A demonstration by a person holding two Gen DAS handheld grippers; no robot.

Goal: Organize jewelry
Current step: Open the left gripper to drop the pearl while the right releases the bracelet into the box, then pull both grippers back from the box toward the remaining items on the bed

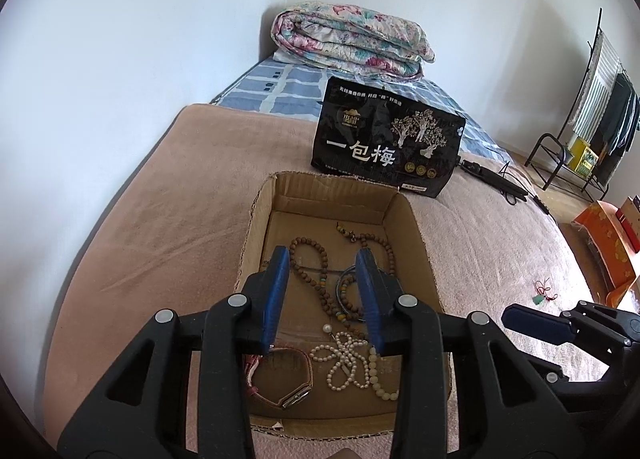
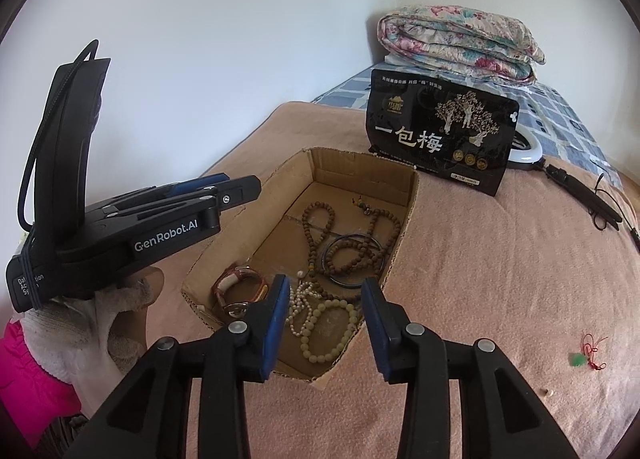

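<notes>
An open cardboard box (image 1: 416, 227) (image 2: 360, 171) sits on a pink blanket. In it lie a brown wooden bead necklace (image 1: 308, 255) (image 2: 320, 219), a dark bangle (image 1: 343, 287) (image 2: 347, 283), a pearl strand (image 1: 344, 359) (image 2: 298, 303), a pale green bead bracelet (image 1: 380, 383) (image 2: 320, 355) and a strapped watch (image 1: 288, 379) (image 2: 236, 291). My left gripper (image 1: 323, 259) (image 2: 216, 187) hovers over the box, open and empty. My right gripper (image 2: 327, 285) (image 1: 532, 323) hangs over the box's near corner, open with nothing between its pads. A green pendant on red string (image 2: 584, 355) (image 1: 540, 295) lies on the blanket, right of the box.
A black snack bag (image 1: 384, 139) stands right behind the box, a folded floral quilt (image 1: 348, 39) farther back. A ring light on a black stand (image 2: 588, 195) lies to the right. A gloved hand (image 2: 92, 323) holds the left gripper. A clothes rack (image 1: 592, 107) stands beyond the bed.
</notes>
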